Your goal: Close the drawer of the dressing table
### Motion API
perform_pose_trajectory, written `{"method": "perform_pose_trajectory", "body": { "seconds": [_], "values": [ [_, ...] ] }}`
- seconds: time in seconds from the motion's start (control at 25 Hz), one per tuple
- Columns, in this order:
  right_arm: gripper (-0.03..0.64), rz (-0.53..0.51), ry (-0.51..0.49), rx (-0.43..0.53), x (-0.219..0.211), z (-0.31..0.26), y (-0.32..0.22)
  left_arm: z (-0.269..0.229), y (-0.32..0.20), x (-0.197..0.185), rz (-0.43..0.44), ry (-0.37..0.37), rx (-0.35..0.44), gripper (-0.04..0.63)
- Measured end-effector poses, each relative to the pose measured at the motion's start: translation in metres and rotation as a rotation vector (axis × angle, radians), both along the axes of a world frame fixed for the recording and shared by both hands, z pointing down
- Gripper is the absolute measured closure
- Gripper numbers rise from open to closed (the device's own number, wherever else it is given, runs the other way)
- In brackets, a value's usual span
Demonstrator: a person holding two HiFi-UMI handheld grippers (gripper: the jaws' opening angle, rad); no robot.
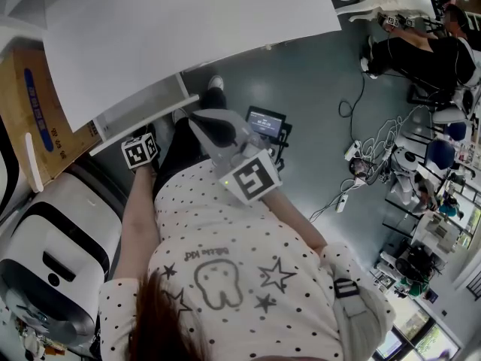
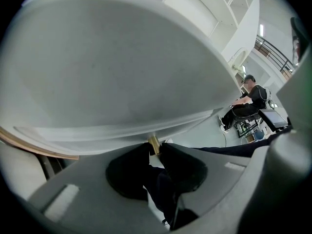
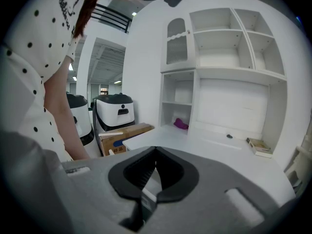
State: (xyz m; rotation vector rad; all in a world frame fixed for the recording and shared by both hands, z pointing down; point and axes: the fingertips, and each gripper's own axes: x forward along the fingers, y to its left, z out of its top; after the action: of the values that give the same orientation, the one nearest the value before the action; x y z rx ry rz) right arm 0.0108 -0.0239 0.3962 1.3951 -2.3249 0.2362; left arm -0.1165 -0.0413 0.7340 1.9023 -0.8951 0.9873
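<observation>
The white dressing table's top [image 1: 188, 21] fills the upper left of the head view. The drawer front [image 1: 143, 116] shows as a white strip just beyond the table's near edge. In the left gripper view the drawer's small brass knob [image 2: 154, 144] sticks out under the white front [image 2: 122, 82], and my left gripper [image 2: 155, 149] is shut on it, one black pad on each side. Its marker cube [image 1: 140, 151] sits right below the drawer front. My right gripper [image 3: 155, 151] is shut on nothing and held in front of the person's body [image 1: 198, 120], apart from the drawer.
A cardboard box [image 1: 34, 104] and white-and-black machines [image 1: 52, 254] stand left of the table. A small screen on a stand [image 1: 265, 122] and cables [image 1: 361, 149] lie on the grey floor. A seated person [image 1: 421, 51] is far right. White shelves [image 3: 224, 57] rise behind the table top.
</observation>
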Motion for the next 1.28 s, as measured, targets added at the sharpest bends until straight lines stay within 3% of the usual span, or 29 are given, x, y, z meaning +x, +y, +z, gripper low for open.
{"method": "perform_pose_trajectory", "body": {
  "seconds": [1.28],
  "values": [
    [0.615,0.000,0.007,0.001,0.005,0.001,-0.010,0.004,-0.012,0.008,-0.019,0.016,-0.006,0.511]
  ]
}}
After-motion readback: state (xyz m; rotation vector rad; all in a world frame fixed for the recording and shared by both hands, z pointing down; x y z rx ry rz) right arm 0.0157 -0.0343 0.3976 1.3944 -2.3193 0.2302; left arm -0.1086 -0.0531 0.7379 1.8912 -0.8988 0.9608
